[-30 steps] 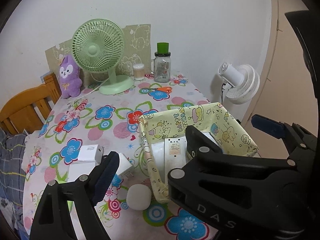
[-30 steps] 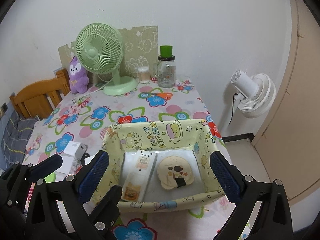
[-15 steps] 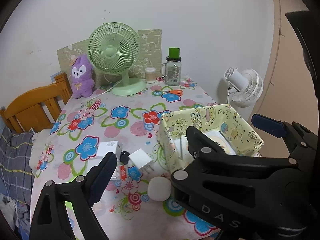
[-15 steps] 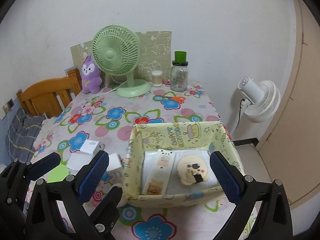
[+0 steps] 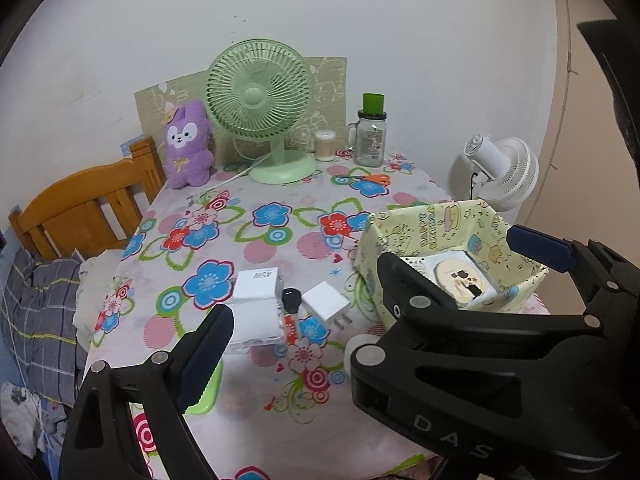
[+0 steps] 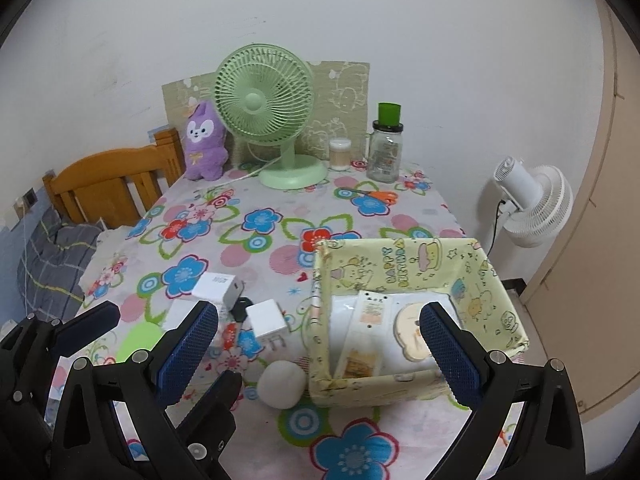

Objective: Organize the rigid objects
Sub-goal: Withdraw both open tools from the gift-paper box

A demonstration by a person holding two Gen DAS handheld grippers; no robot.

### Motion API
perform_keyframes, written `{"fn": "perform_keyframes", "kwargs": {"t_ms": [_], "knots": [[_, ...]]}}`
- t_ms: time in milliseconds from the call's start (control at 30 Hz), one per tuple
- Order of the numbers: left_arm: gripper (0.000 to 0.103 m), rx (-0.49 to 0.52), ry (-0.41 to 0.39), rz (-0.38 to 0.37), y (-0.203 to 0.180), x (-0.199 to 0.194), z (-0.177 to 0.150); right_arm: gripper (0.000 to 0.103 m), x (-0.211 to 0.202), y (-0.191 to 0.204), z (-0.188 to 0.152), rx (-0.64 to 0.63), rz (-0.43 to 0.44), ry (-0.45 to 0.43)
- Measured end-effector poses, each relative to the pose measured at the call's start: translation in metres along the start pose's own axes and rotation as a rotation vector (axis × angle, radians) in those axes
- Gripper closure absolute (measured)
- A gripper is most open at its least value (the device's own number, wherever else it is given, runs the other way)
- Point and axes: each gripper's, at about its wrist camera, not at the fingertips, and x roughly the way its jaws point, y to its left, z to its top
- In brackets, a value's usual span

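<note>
On your left, the loose pieces lie in a cluster on the flowered table (image 6: 280,208): a white charger marked 45W (image 6: 218,286), a flat clear-edged white box (image 5: 256,326), a black key fob (image 5: 291,300), a white plug adapter (image 6: 267,320) and, nearest you, a white round puck (image 6: 281,383) just beside the yellow cartoon-print basket (image 6: 404,264). That basket on the right holds a white remote (image 6: 366,332) lying flat and a round cream case with a bear print (image 6: 412,338) next to it. Your left tongs (image 5: 296,300) stand released, nothing between them, having just opened a little wider, with the charger cluster lying between their tips in view. Your right tongs (image 6: 320,344) are spread wide and empty, framing the puck, the adapter and the basket's near wall. Compared with a second ago, both views sit farther back and to the left, so the basket reads smaller and more of the table shows.
</note>
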Motion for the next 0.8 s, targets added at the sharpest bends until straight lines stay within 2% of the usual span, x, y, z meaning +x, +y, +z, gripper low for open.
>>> {"fn": "perform_keyframes", "kwargs": {"t_ms": [400,800], "knots": [[0.009,-0.019,0.005,0.019,0.025,-0.001,-0.011,0.001,0.000,0.024,-0.007,-0.002,0.006,-0.003],[0.009,-0.042,0.042,0.062,0.055,0.014,-0.030,0.001,0.018,0.048,-0.023,-0.009,0.035,0.009]]}}
